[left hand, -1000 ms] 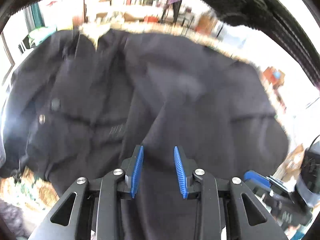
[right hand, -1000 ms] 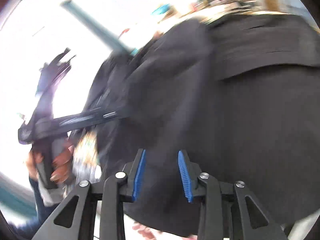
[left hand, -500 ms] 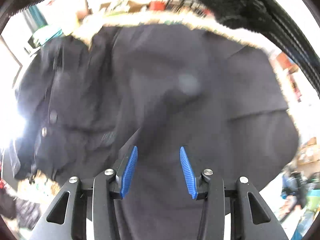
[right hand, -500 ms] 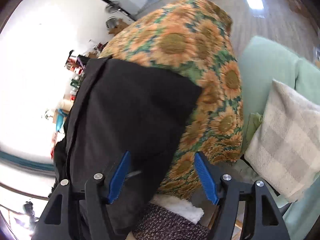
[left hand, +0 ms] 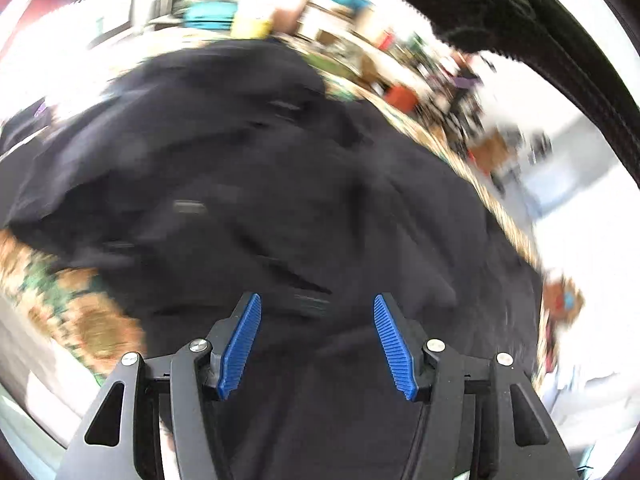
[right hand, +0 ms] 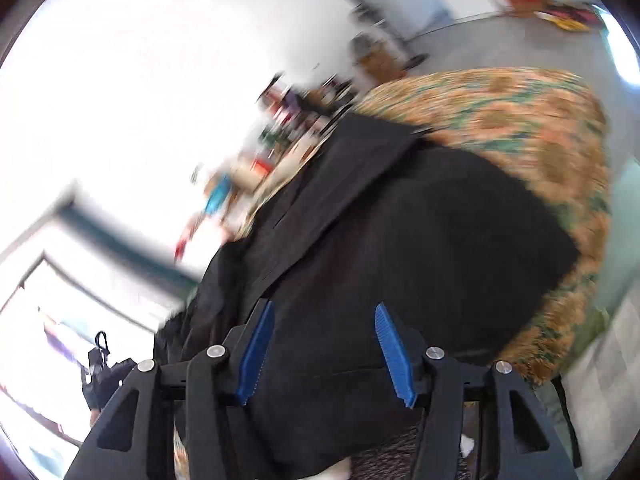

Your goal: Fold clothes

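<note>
The left gripper (left hand: pixel 317 340) is seen with its fingers (left hand: pixel 240 344) spread wider than half a second ago, nothing held between them. The right gripper (right hand: pixel 324 350) is likewise released, its gap narrower than before. The garment (right hand: pixel 420 240) is laid across the sunflower cloth (right hand: pixel 520 112), reaching its near edge; both views are now blurred by motion.
</note>
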A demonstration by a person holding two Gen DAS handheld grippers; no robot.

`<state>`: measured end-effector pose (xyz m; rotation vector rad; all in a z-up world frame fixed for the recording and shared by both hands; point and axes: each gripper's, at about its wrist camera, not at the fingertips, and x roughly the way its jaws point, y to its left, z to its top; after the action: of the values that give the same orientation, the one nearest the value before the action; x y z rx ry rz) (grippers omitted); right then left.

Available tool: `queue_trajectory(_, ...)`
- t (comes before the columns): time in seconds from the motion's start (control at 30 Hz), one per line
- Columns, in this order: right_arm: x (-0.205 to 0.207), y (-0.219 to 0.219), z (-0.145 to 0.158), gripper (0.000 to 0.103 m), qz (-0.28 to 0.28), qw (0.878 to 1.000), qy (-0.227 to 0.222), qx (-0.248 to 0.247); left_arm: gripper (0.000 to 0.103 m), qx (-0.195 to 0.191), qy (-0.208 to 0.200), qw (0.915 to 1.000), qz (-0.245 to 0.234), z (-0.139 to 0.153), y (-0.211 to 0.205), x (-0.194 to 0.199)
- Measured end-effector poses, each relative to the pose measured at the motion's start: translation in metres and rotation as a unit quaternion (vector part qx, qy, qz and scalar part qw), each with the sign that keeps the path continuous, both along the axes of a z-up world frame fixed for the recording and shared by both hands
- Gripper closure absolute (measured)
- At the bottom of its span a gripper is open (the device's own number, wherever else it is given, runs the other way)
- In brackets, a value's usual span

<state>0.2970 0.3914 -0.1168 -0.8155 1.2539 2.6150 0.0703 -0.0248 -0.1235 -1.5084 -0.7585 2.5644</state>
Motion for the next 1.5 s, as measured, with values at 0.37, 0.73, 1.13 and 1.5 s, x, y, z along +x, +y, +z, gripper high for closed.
queue_trajectory(0.37, -0.175, -0.236, 0.01, 0.051, 0.299, 0.952, -0.047, 0.047, 0.043, -0.035, 0.005, 0.9989, 0.031, -0.011, -0.128, 0.05)
queue_trajectory(0.73, -0.283, -0.437, 0.011, 0.035, 0.41, 0.904, -0.068, 0.096, 0.043, 0.034, 0.014, 0.9971, 0.066, -0.033, -0.198, 0.072)
queue_trajectory(1.13, -0.348, -0.533, -0.017, 0.084, 0.433, 0.891, -0.091, 0.101, 0.043, 0.063, 0.012, 0.9947, 0.081, -0.052, -0.211, 0.084)
queue_trajectory(1.5, -0.331, -0.429, 0.052, 0.102, 0.346, 0.921, -0.004, 0.177, 0.043, 0.065, 0.045, 0.9967, 0.018, -0.013, -0.174, 0.057)
